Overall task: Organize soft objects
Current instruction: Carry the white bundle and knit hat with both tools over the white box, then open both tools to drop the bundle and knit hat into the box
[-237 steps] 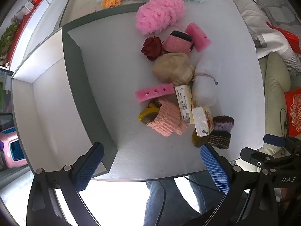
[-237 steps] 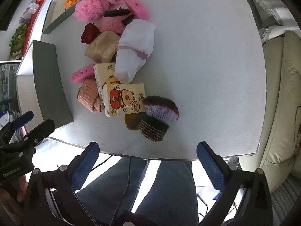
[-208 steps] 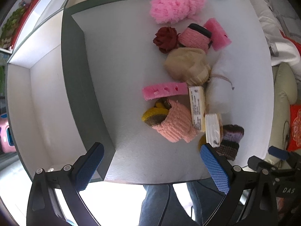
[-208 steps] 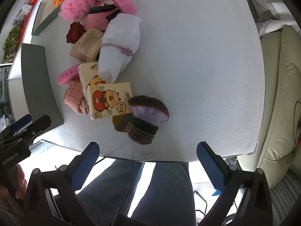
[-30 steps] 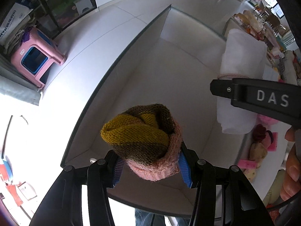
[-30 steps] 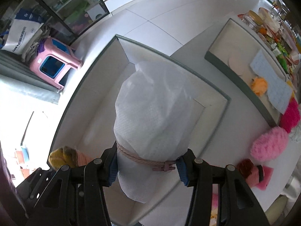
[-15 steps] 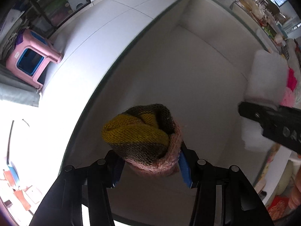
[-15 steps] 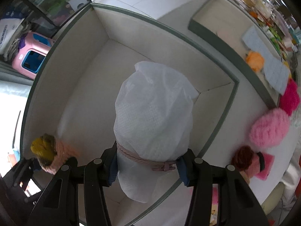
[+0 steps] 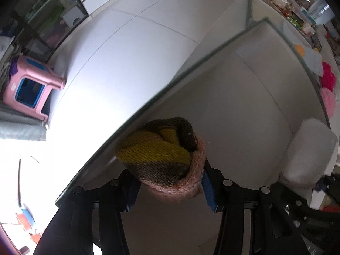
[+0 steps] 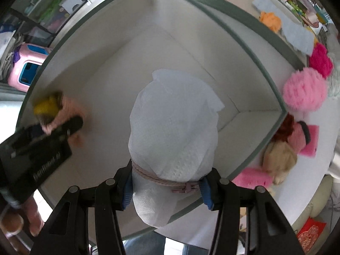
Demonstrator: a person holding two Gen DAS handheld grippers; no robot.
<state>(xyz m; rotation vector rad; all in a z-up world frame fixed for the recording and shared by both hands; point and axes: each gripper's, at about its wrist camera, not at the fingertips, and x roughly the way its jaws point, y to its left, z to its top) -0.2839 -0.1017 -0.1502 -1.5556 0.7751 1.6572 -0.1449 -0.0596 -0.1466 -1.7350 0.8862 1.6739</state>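
While jaws grip knit bundle [image 9: 163,159] and white bag [image 10: 173,125], bin [image 10: 233,31] floor partly hidden.

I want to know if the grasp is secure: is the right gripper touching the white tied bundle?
Touching. The right wrist view shows the right gripper with both blue pads pressed against the white tied bundle at its cord, with no gap on either side.

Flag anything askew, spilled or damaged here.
Nothing stands out. The knit hat and white bundle are each held over the box; the remaining soft things sit loosely on the table.
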